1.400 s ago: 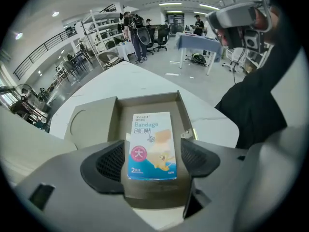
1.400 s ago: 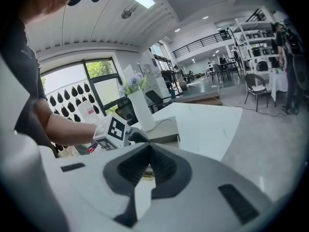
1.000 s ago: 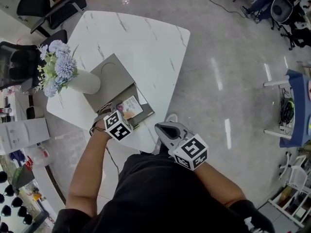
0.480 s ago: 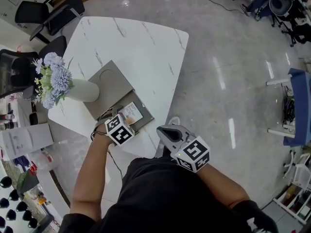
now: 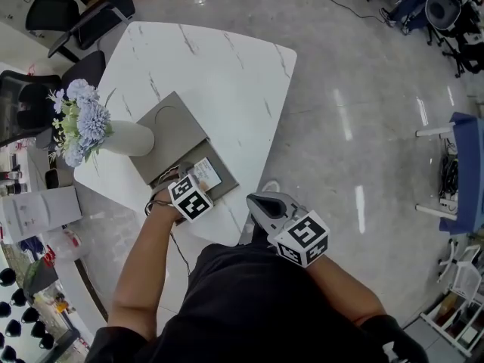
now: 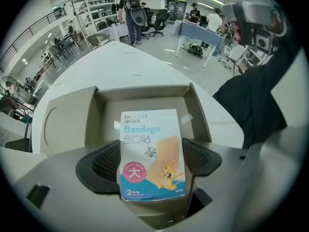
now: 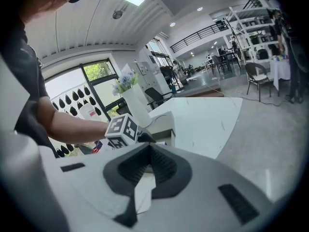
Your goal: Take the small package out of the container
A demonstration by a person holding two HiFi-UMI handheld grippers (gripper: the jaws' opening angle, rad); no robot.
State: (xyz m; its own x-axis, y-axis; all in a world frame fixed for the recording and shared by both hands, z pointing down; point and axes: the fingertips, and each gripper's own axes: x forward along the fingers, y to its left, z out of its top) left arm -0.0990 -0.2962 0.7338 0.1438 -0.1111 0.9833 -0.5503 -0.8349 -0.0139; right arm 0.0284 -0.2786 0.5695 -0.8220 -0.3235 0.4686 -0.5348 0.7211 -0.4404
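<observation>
While the left claw point(image 6: 152, 161) stands wide around the bandage packet point(image 6: 150, 139), pads not squeezing, the packet lies in the open box point(image 6: 145, 94) on the table point(image 5: 227, 74); a shallow bite could buckle it or drag the box; the right claw point(image 7: 147, 170) is closed, empty.

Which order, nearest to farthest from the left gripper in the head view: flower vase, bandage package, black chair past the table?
1. Bandage package, between the left gripper's jaws.
2. Flower vase, on the left part of the table.
3. Black chair, beyond the far-left corner.
</observation>
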